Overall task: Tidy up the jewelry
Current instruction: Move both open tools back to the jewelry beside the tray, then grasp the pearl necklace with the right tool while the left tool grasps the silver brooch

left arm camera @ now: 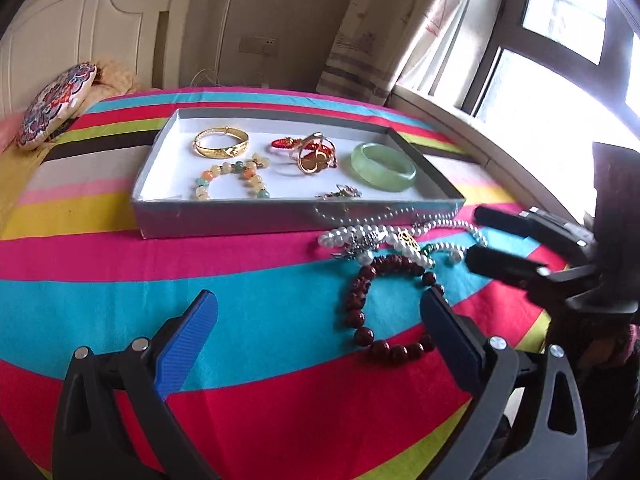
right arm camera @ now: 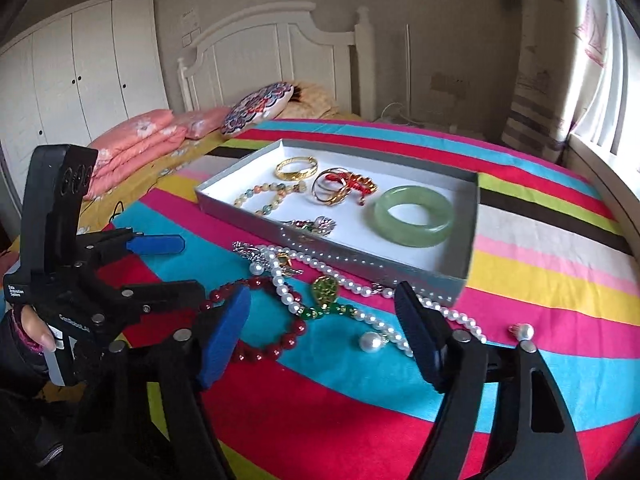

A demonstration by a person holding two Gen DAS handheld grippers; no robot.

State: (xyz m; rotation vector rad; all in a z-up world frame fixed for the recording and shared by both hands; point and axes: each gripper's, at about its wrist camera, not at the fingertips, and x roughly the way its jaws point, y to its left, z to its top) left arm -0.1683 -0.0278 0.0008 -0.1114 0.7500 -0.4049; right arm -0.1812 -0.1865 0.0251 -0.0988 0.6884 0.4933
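Left wrist view: the left gripper [left arm camera: 320, 336] is spread wide and empty, near the dark red bead bracelet [left arm camera: 372, 312]; picking it up seems next.

Right wrist view: the right gripper [right arm camera: 324, 340], spread and empty, hovers over the pearl necklace [right arm camera: 352, 284]. The far box [right arm camera: 470, 236] holds 1 jade bangle [right arm camera: 414, 216] and 1 gold bangle [right arm camera: 297, 168].

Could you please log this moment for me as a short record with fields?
surface: striped bedspread
tray: holds green bangle, gold bangle, pastel bead bracelet
outside tray: pearl necklace, dark red bead bracelet, green pendant
left gripper: open, empty
right gripper: open, empty, over the loose pile
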